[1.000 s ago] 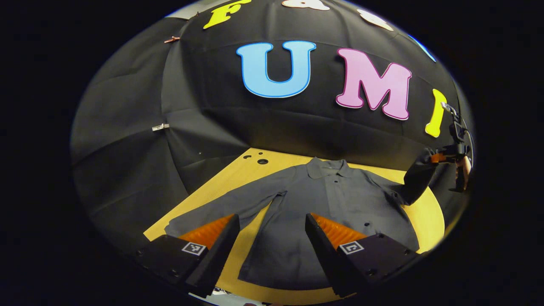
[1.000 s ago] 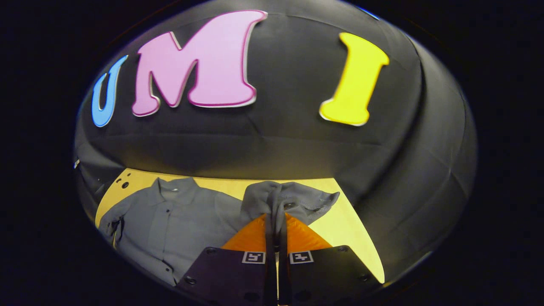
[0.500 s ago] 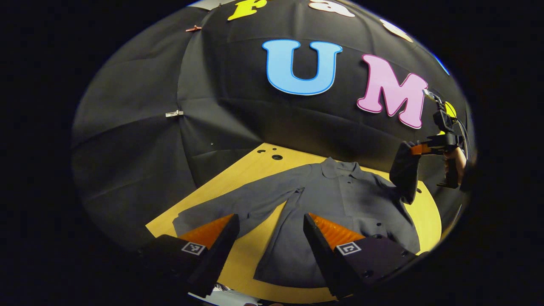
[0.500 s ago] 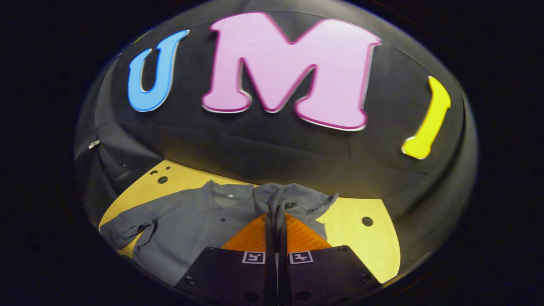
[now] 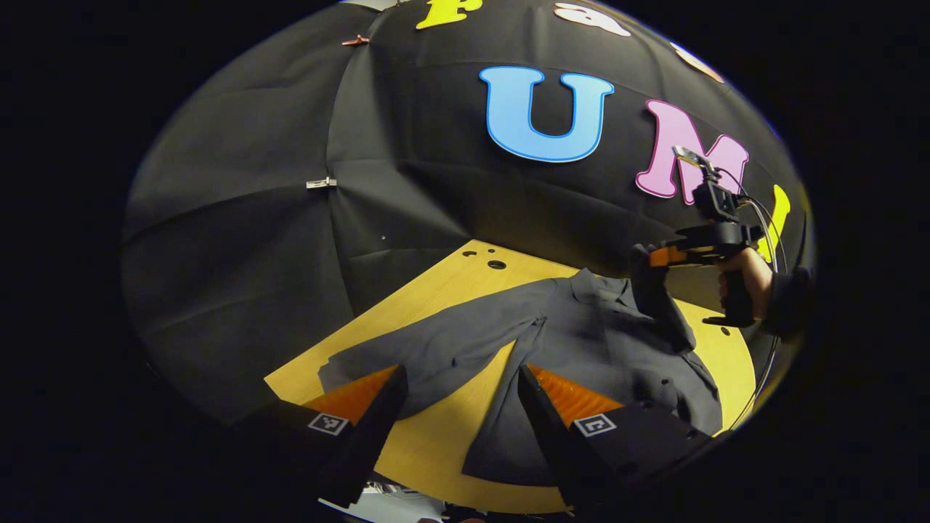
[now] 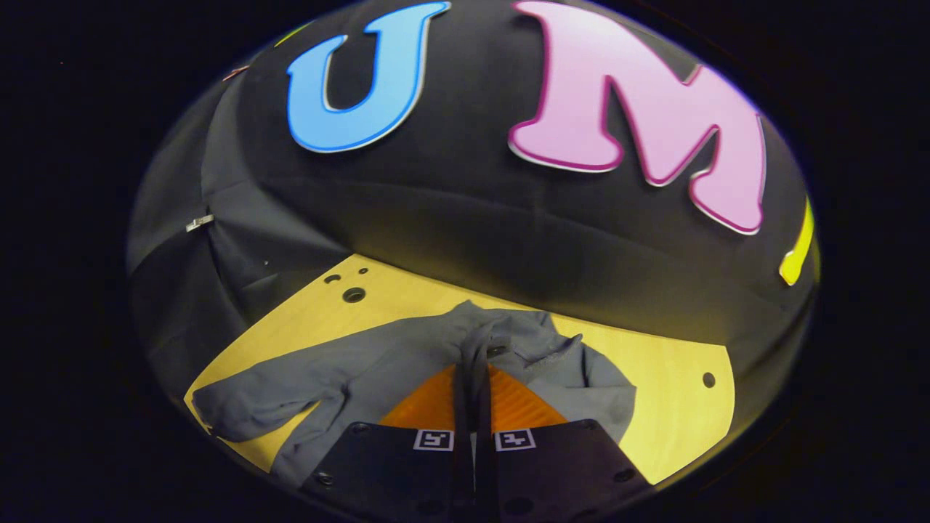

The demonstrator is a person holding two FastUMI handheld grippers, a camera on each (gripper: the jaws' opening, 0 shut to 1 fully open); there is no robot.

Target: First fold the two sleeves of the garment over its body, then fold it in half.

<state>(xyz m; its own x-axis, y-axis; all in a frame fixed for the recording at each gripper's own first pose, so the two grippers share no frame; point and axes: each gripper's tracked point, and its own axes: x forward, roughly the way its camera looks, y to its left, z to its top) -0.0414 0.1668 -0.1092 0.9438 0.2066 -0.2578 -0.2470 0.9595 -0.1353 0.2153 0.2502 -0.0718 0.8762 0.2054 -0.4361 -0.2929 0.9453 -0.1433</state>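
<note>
First step in hand: right gripper (image 6: 472, 378) pinching the sleeve (image 5: 657, 305), lifted over the shirt (image 5: 581, 356) body. Next, by judgement: carry toward 9 o'clock, lower, let go flat across the chest. Left gripper (image 5: 458, 378) wide apart, holding nothing, above the other sleeve (image 5: 429, 349). Dark grey, collared, buttoned, spread front-up on the table (image 5: 436, 443); raised cuff bunched at 12 o'clock of the tongs.
</note>
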